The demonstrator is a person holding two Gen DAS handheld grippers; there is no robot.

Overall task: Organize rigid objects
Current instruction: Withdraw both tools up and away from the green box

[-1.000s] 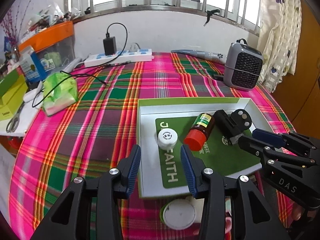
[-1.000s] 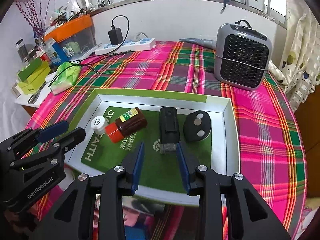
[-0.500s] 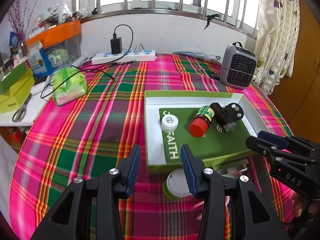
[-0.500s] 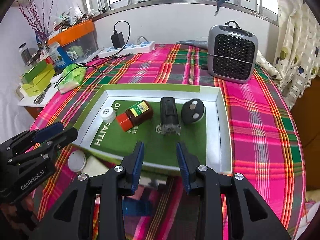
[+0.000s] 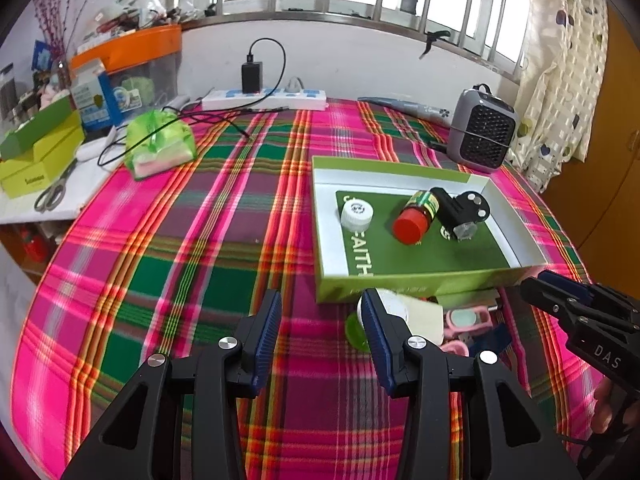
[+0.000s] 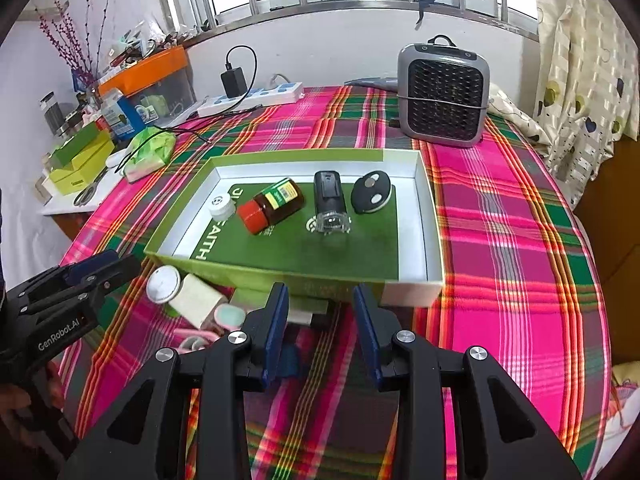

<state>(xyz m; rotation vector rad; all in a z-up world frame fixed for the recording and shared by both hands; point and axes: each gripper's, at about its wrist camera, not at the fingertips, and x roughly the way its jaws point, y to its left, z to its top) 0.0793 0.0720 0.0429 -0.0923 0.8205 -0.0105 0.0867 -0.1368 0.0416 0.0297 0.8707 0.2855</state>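
Note:
A green box tray (image 6: 424, 216) (image 5: 328, 240) on the plaid table holds a white cap (image 6: 221, 205) (image 5: 356, 216), a brown bottle with a red lid (image 6: 272, 206) (image 5: 416, 218), a black device (image 6: 330, 204) (image 5: 454, 216) and a black oval fob (image 6: 372, 198) (image 5: 474, 204). In front of the tray lie a white-lidded cream jar (image 6: 180, 290) (image 5: 400, 312), a pink item (image 6: 226, 316) (image 5: 468, 318) and a dark blue item (image 6: 292, 360). My left gripper (image 5: 320, 334) is open and empty, near the jar. My right gripper (image 6: 320, 332) is open and empty, above these loose items.
A grey fan heater (image 6: 444, 92) stands at the back right. A power strip with a charger (image 5: 264, 98) lies at the back. A green tissue pack (image 5: 160, 144), yellow-green boxes (image 5: 36, 152) and scissors (image 5: 52, 194) sit at the left.
Both grippers have drawn back from the tray toward the table's near edge. The loose items in front of the tray have come into view. Both grippers stay open.

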